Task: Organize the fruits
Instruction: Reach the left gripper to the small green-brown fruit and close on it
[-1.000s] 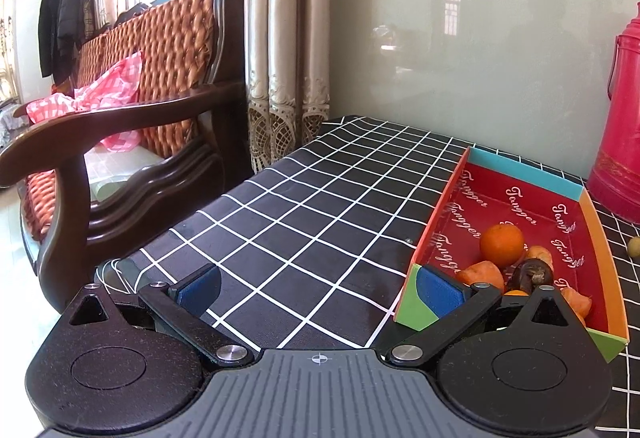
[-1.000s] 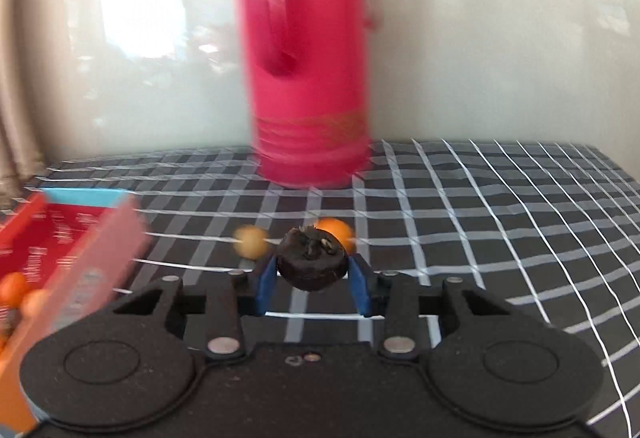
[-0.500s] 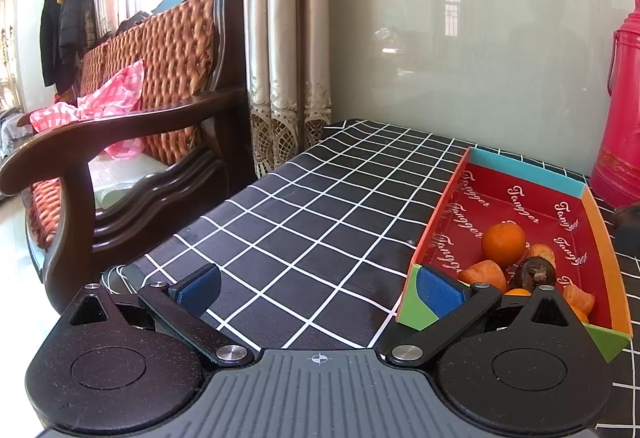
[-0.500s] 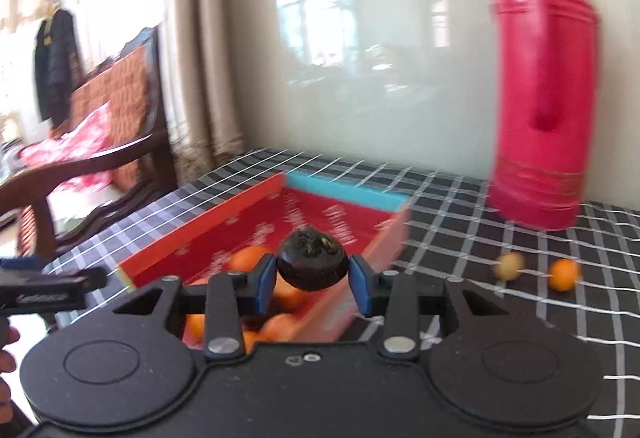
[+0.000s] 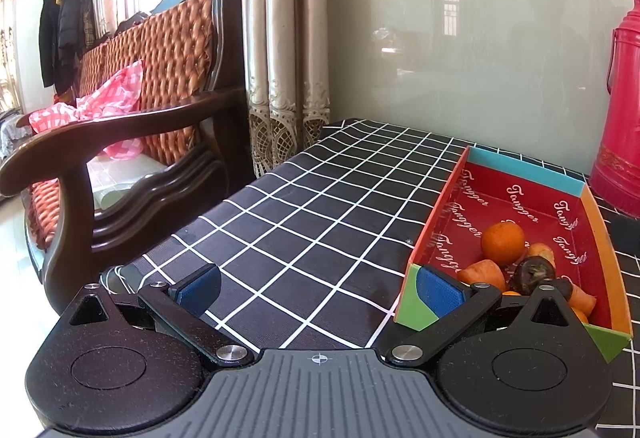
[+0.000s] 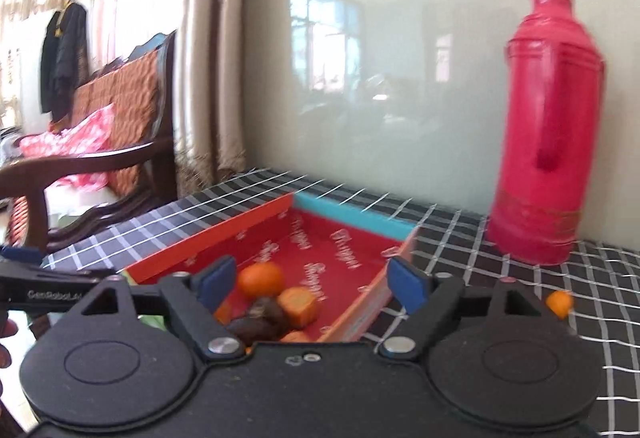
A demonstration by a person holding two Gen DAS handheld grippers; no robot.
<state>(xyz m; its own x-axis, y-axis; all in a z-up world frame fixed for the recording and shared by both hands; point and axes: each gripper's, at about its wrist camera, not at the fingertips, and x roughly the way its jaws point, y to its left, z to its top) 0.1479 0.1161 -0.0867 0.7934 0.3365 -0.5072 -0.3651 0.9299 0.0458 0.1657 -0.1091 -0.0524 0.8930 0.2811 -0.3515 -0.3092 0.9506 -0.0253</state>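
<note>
A: Where is the fruit?

B: In the red tray [image 6: 344, 258], below and between the right gripper [image 6: 308, 280]'s jaws: an orange [image 6: 260, 279], orange chunks and dark fruit [image 6: 256, 322]. Those jaws have just been opening and stand wide, nothing between them.

A: And outside the jaws?

B: A small orange [image 6: 559, 304] lies on the table [image 6: 600, 278] right of them, near a red flask [image 6: 548, 134]. The left gripper [image 5: 320, 288] is wide too, empty, its right jaw at the tray's corner.

A home living room: wooden armchair [image 5: 132, 142], curtains [image 5: 280, 38], hung coats [image 5: 64, 26].
</note>
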